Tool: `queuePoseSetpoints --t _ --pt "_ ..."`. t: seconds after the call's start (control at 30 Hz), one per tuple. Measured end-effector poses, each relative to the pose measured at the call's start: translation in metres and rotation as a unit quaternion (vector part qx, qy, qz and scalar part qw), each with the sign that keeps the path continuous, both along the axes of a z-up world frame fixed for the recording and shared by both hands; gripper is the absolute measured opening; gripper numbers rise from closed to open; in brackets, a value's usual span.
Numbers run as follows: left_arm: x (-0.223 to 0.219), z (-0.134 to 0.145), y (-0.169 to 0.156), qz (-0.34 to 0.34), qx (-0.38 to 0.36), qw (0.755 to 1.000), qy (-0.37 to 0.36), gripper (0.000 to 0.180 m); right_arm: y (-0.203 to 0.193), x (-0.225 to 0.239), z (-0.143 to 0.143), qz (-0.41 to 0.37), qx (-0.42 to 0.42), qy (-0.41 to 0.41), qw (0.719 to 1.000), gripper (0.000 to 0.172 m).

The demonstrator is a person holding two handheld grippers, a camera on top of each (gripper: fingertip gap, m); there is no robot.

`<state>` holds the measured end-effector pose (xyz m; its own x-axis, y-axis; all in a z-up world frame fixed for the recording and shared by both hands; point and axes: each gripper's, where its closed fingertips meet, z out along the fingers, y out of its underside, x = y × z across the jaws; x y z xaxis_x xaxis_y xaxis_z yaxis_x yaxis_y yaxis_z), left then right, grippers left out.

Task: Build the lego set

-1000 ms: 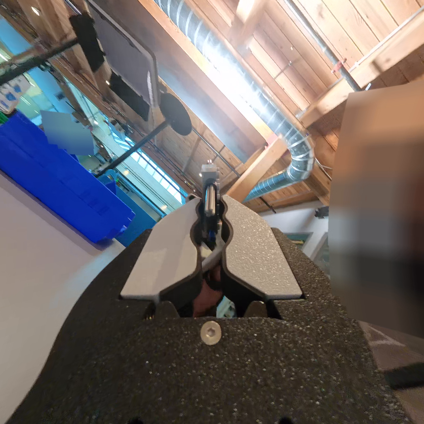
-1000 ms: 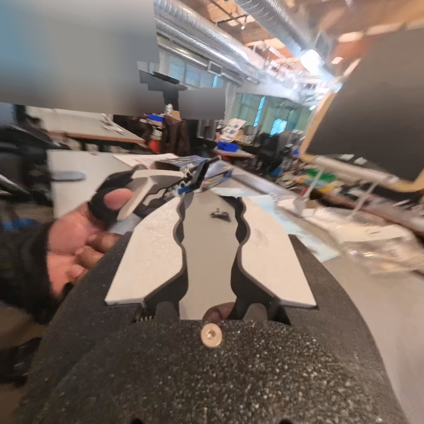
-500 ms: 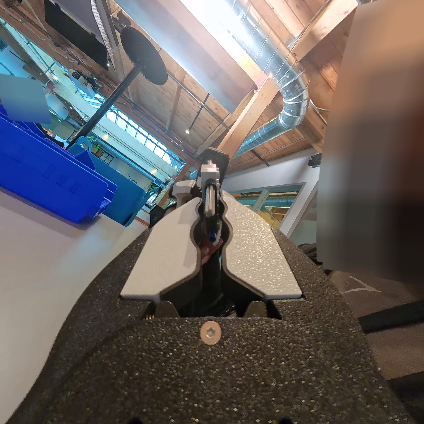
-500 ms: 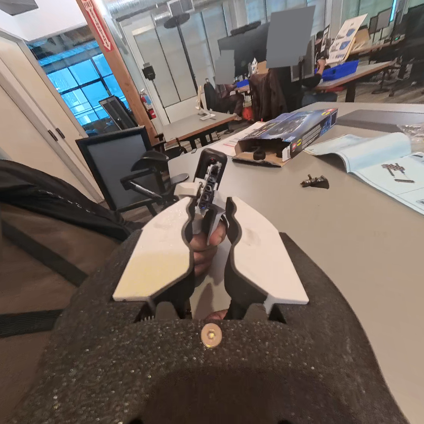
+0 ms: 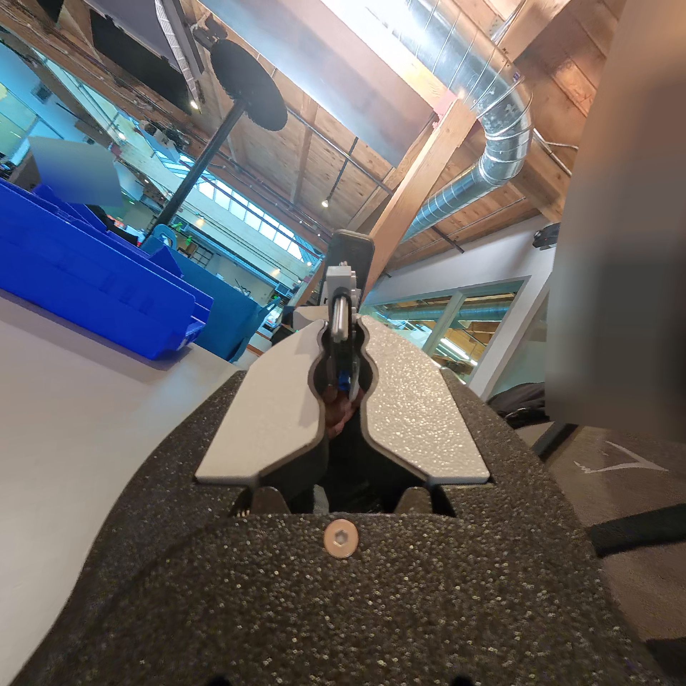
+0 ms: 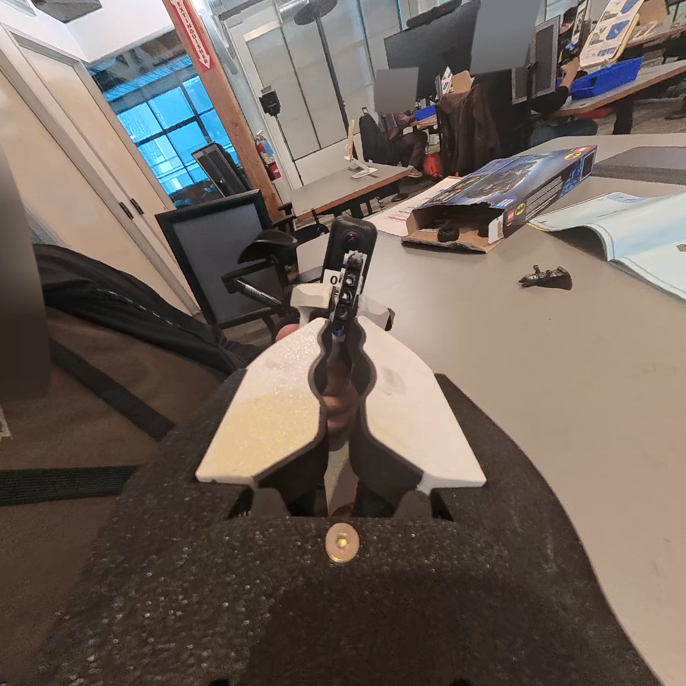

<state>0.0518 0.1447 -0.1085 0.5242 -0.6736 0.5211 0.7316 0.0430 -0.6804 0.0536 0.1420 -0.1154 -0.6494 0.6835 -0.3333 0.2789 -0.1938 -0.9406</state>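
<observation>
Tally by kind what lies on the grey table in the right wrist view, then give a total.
Open cardboard box: 1
Open booklet: 1
Small dark toy piece: 1
Printed sheet under the box: 1
Total: 4

Each gripper [image 5: 341, 334] [image 6: 341, 334] is showing a speckled black foam body, pale grey wavy-edged fingers [image 5: 267, 401] and a silver hex screw [image 5: 340, 543] at 6 o'clock.

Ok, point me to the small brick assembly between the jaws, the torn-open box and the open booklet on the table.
brick assembly [image 6: 348, 293]: right wrist view, on its black beam with round holes.
torn-open box [image 6: 527, 185]: right wrist view, on its dark printed top face.
open booklet [image 6: 638, 230]: right wrist view, on the pale blue page.
</observation>
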Motion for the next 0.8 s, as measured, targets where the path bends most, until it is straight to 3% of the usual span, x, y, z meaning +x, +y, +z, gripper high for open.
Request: queuePoseSetpoints --t 0.33,0.8 --pt "-0.004 -0.001 0.004 0.036 -0.007 0.999 0.008 0.012 0.002 -0.003 -0.003 -0.007 -0.03 -0.014 0.999 0.008" --pt "-0.015 -0.001 0.004 0.03 -0.003 0.999 -0.039 0.012 0.0 -0.01 -0.008 -0.01 -0.052 -0.015 0.999 0.008"
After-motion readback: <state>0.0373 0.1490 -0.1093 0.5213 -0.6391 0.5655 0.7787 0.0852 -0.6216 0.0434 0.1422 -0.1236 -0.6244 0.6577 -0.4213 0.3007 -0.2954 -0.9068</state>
